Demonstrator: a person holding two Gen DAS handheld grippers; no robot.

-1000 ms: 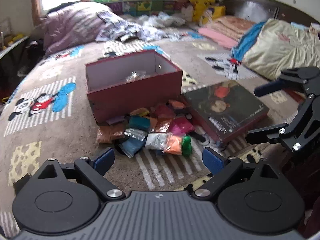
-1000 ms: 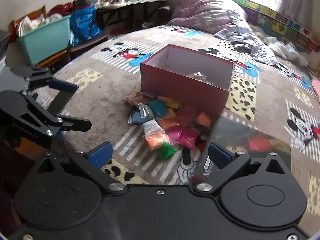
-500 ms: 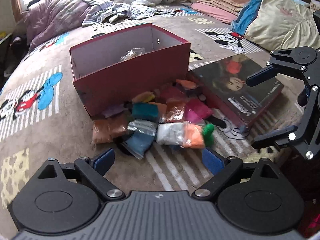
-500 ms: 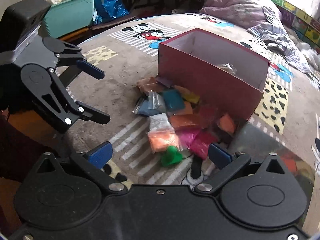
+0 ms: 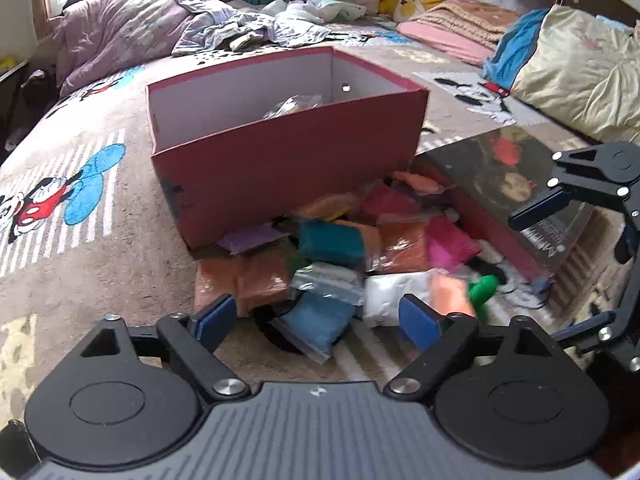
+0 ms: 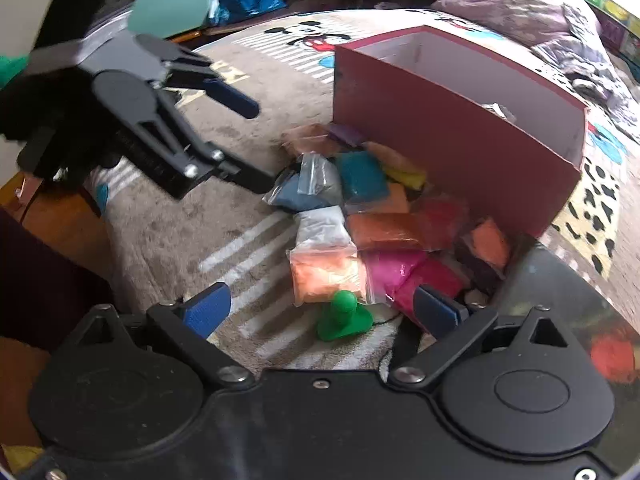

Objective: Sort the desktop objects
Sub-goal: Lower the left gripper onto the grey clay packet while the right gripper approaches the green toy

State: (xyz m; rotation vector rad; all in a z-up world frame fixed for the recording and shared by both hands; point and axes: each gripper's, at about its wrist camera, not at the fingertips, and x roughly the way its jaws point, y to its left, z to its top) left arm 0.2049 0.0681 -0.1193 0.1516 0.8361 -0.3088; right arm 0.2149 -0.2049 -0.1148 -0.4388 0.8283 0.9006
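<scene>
My left gripper (image 5: 316, 320) hangs wide open and empty just above the near end of a heap of small colored bags (image 5: 352, 248), its blue fingertips (image 5: 212, 322) on either side of a blue bag (image 5: 316, 320) and a white bag (image 5: 390, 292). My right gripper (image 6: 324, 308) is spread open too, holding nothing, poised low over a green peg-shaped piece (image 6: 342, 318) that lies on the bed (image 6: 172, 236) touching an orange bag (image 6: 324, 274). Each gripper shows in the other's camera, the pair side by side facing the same heap.

The bags lie jumbled against the long near wall of an open red box (image 5: 288, 152), which sits on the blanket-covered bed toward its middle; teal, pink, brown, yellow and purple bags overlap one another there. Inside the box, one clear crumpled bag (image 5: 292, 106) peeks above the rim. A dark glossy lid (image 5: 504, 184) lies flat just right of the heap, its edge touching the pink bags.

Beyond the box, rumpled bedding (image 5: 132, 28) and pillows (image 5: 576, 80) line the far side of the bed. Off the bed's left edge, a teal bin (image 6: 172, 4) is visible.
</scene>
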